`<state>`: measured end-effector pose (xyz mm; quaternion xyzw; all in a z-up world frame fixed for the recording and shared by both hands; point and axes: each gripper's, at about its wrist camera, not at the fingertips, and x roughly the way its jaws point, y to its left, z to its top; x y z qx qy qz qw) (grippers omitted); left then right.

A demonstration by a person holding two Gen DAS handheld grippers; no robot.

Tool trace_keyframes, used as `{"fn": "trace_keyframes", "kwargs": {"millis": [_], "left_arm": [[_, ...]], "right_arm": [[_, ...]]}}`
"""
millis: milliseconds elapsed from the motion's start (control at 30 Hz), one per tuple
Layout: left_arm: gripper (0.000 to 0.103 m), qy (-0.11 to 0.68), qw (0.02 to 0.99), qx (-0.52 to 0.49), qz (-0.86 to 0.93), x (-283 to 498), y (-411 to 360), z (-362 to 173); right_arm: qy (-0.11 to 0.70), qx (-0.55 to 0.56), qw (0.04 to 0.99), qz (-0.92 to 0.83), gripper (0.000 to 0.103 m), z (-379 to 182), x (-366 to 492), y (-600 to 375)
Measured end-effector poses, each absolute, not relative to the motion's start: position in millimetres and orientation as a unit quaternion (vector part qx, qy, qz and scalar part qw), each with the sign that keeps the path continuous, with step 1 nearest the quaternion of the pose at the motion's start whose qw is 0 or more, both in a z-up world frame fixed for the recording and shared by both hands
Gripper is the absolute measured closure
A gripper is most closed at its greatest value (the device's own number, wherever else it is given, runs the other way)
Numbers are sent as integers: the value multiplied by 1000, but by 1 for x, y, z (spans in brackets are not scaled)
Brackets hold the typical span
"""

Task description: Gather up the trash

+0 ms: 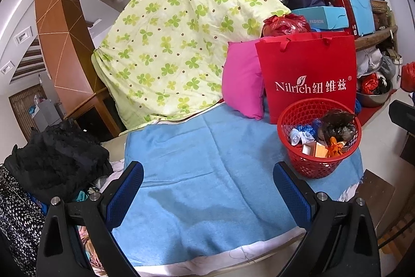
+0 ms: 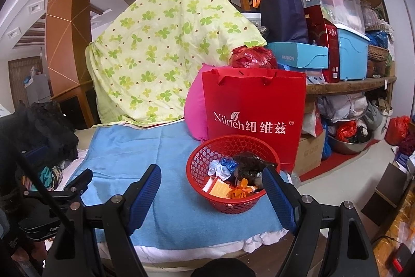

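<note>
I hold both tongs, left and right, tilted slightly down, released and empty over the fuzzy blue towel. The mesh plastic red basket of crumpled trash sits at one o'clock.

Even, soft indoor light, sharp focus, strong fisheye bending and dark corners at the edges

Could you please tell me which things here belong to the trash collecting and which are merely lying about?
Job: red basket holding wrappers and scraps.

Lying about: red gift bag, pink pillow, clover-print quilt, blue towel, black clothes.
</note>
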<state>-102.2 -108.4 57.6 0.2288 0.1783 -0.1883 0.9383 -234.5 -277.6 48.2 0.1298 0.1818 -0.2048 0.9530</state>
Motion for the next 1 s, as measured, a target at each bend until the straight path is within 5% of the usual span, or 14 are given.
{"fn": "trace_keyframes", "kwargs": {"millis": [1000], "left_arm": [[3,205,930,192,-237,-46,-124,46]], "right_arm": [[202,132,946,-214,20,35,-184,-303]]}}
